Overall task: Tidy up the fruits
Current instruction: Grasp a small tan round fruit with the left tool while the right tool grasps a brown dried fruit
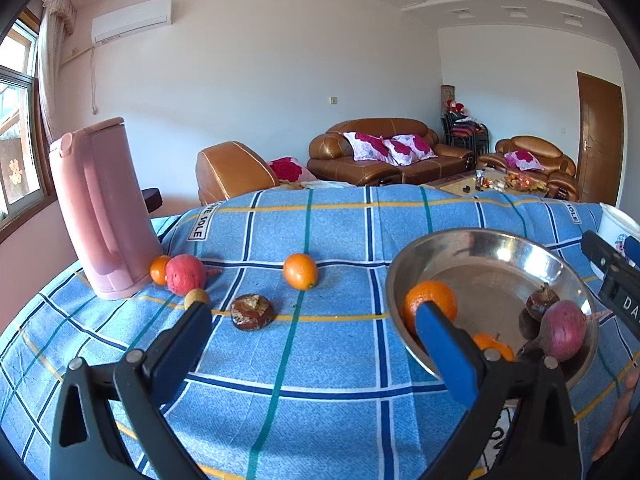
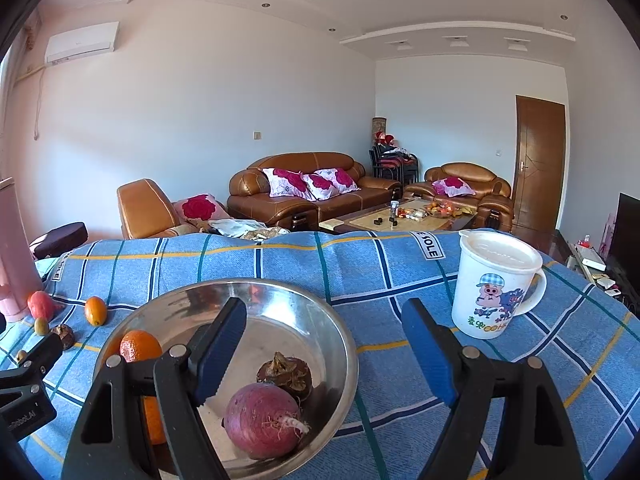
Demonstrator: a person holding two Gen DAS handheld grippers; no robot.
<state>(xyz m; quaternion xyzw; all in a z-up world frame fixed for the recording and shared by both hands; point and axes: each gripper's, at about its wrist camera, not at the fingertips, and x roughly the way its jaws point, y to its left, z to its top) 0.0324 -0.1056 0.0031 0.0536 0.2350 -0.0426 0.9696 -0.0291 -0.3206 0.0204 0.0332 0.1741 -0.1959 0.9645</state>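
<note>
You are part-way through: the steel bowl already collects an orange, a purple radish-like root and a dark chestnut-like piece, which is why it sits between your two hands on the desk. Still loose on the cloth are a small orange fruit, a brown piece, a red root and a little greenish fruit, clustered beside the pink kettle. Your left gripper tilts gently downward toward them, fingers spread wide and empty. Your right gripper hovers over the bowl's rim, fingers apart, holding nothing. The white mug stands clear, probably irrelevant.
</note>
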